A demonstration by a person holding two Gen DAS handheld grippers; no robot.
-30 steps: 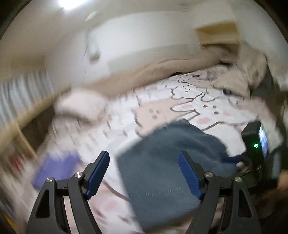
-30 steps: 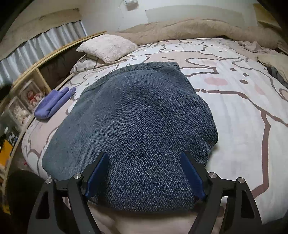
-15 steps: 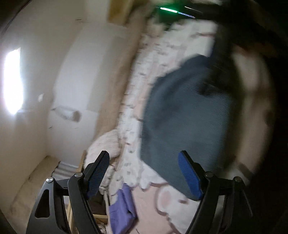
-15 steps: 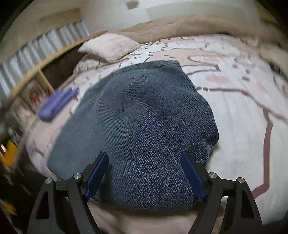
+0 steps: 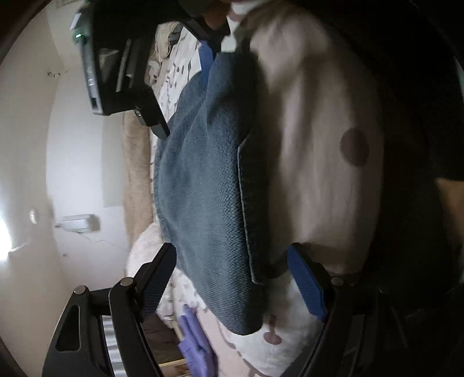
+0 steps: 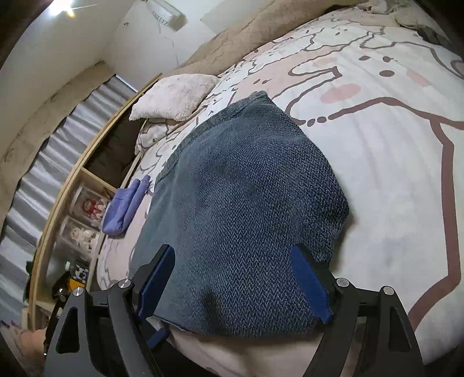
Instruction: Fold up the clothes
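A ceiling light (image 6: 59, 8) is glaring top-left in the sharp right view; the left view is dim, motion-blurred, and vignetting darkly.

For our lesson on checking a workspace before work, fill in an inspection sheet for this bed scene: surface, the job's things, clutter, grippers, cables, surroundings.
Surface: bed cover, white with pink and brown cartoon outlines, holds everything.
Job's things: blue-grey knitted garment lies partly folded on the cover; its near edge reaches the bed's front edge.
Clutter: small folded purple cloth by the bed's left edge; fluffy pale cushion beyond it; beige blanket bunched along the far side.
Grippers: left gripper open, tilted sideways at the garment's edge; right gripper open over the garment's near part.
Cables: nothing seen.
Surroundings: wooden shelf with figurines, grey curtain, white wall.
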